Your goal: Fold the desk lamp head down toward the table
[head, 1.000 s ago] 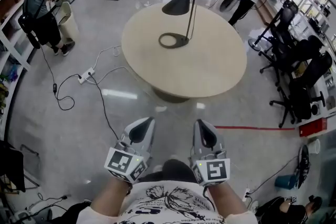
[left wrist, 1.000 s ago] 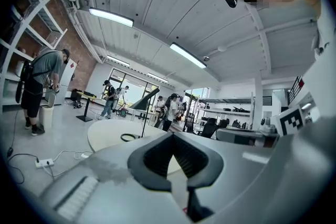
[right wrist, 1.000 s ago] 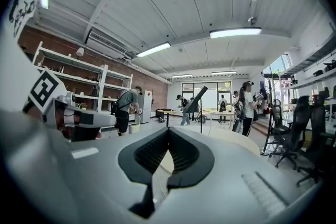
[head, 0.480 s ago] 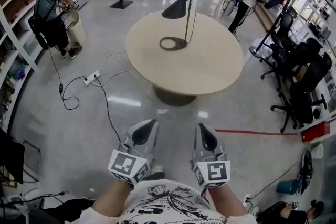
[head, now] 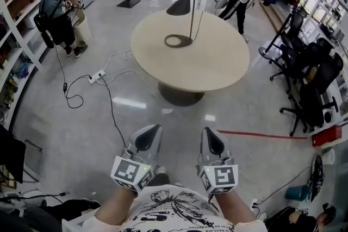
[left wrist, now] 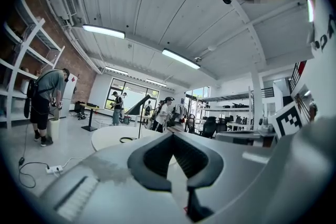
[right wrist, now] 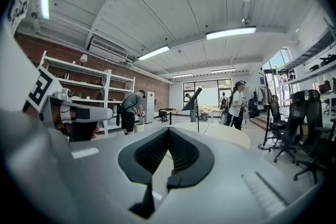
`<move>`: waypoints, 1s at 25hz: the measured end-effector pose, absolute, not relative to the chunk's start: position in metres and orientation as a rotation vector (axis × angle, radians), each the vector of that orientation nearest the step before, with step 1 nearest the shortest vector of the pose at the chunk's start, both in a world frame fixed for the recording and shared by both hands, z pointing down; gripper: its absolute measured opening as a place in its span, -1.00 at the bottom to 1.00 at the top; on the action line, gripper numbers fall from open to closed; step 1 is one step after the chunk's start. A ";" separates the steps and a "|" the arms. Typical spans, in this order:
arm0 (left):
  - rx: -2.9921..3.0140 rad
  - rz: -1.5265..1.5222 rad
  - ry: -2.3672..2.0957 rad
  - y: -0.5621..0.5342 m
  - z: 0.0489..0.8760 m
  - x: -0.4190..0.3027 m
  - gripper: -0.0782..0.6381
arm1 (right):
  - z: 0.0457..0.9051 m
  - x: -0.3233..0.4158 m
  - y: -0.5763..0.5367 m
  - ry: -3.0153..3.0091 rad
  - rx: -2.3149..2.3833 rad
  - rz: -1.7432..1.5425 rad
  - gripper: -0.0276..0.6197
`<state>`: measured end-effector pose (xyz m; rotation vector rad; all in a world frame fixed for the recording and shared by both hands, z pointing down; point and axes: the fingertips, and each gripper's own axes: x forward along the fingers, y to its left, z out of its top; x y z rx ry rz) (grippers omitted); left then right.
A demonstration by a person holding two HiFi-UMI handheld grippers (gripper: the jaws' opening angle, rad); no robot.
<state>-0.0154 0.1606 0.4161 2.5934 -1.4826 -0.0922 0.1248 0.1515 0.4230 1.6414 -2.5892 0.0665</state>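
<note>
Black metal desk lamp (head: 182, 4), with a cone shade on a thin stem and a ring base, stands on the far side of the round beige table (head: 212, 65). Its head is raised, not yet folded down. Both grippers hang well short of the table, over the grey polished floor (head: 70, 127), probably because the walk up to it is unfinished. The left gripper (head: 154, 129) has its jaws pressed together on nothing. The right gripper (head: 207, 131) is likewise closed and empty, carried ready.
</note>
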 end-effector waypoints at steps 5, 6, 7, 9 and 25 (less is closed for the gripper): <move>2.598 -0.093 -1.486 0.166 0.412 -0.008 -0.77 | 0.417 0.130 0.161 -2.602 1.654 0.051 -0.89; 2.600 -0.090 -1.485 0.167 0.411 -0.007 -0.77 | 0.415 0.132 0.162 -2.606 1.655 0.045 -0.89; 2.601 -0.089 -1.485 0.168 0.410 -0.005 -0.77 | 0.413 0.132 0.162 -2.609 1.654 0.037 -0.89; 2.607 -0.087 -1.483 0.167 0.408 -0.003 -0.77 | 0.410 0.134 0.162 -2.611 1.651 0.026 -0.89; 2.610 -0.062 -1.471 0.161 0.411 0.006 -0.77 | 0.419 0.130 0.155 -2.588 1.596 0.042 -0.89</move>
